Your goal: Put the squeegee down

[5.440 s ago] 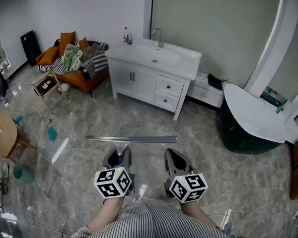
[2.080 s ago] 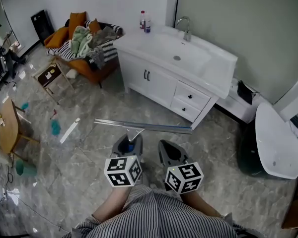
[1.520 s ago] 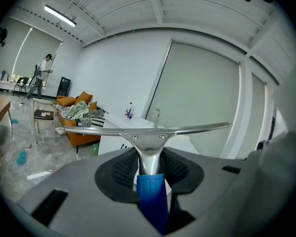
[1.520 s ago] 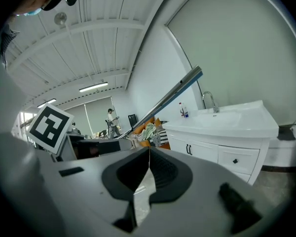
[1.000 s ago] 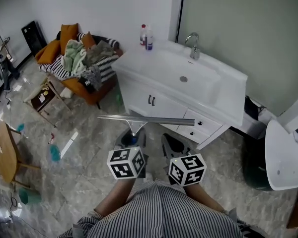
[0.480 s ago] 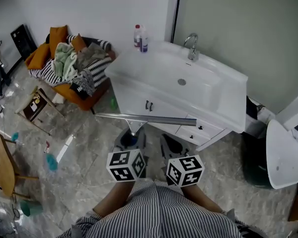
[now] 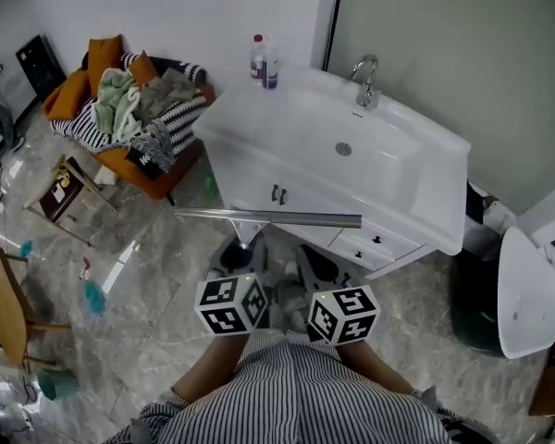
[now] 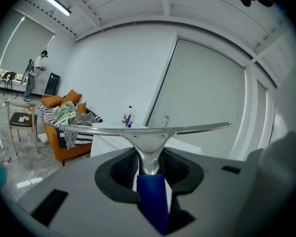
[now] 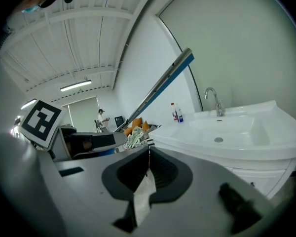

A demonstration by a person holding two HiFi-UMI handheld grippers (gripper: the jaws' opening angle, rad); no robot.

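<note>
Above the floor, before the white vanity [image 7: 287, 178]: squeegee [image 7: 268, 218], long axis level, blade running left to right, handle toward the person. Left hand-held gripper [image 7: 239, 252] clamps the blue handle [image 8: 152, 201], clear only in its own view. Right hand-held gripper [image 7: 316, 268]: jaws seemingly together, empty.

No word, brand or number could be read anywhere. The only signs were black-and-white square markers, coded patterns and not letters. They stood on the faces of the left cube [image 7: 229, 304] on the left gripper [image 7: 241, 245] and of the right cube [image 7: 343, 314] on the right gripper [image 7: 316, 261], both near. One such marker also showed at the left of the right gripper view. The two bottles [image 7: 263, 61] at the far left corner of the vanity top [image 7: 250, 118] bore labels, their print too small to read.
</note>
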